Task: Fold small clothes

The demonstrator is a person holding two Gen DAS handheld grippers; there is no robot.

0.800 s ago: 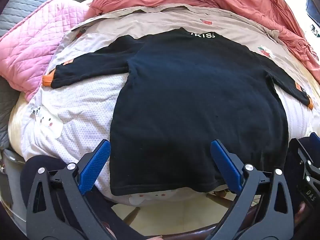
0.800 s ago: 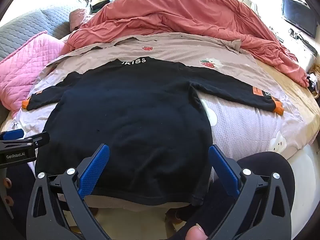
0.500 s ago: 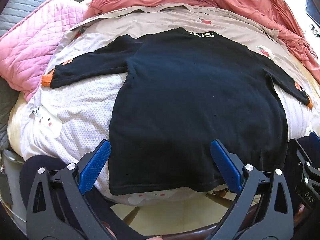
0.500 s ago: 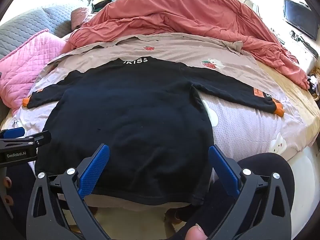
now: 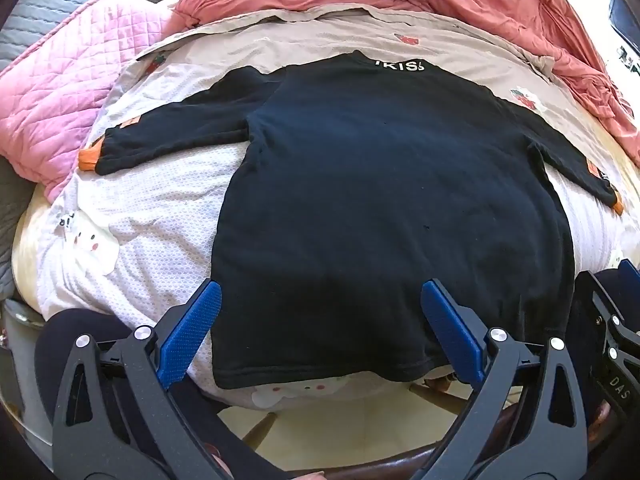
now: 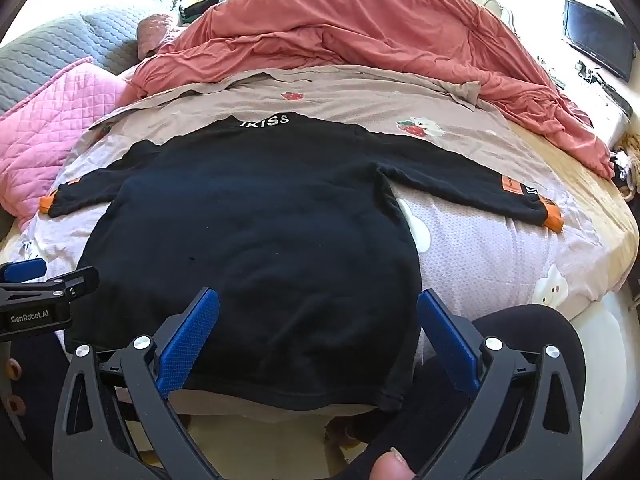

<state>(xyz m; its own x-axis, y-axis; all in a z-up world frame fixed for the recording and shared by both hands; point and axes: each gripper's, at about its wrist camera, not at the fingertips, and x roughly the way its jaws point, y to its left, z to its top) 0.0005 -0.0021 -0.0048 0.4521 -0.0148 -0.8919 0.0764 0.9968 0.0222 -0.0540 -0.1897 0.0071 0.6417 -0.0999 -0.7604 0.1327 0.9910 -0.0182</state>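
A black long-sleeved cotton shirt (image 5: 384, 200) lies flat on the bed (image 6: 500, 256), collar away, hem nearest both released claws, left claw (image 5: 316, 334) and right claw (image 6: 318, 336) (each empty).

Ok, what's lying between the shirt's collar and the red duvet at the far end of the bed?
Only bare beige sheet with strawberry prints separates the black shirt collar from the bunched red duvet; nothing sits on that stretch. The right wrist view shows it best.

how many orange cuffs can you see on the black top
2. One orange cuff ends the sleeve stretched toward the right of the bed; the other cuff ends the sleeve lying beside the pink quilt.
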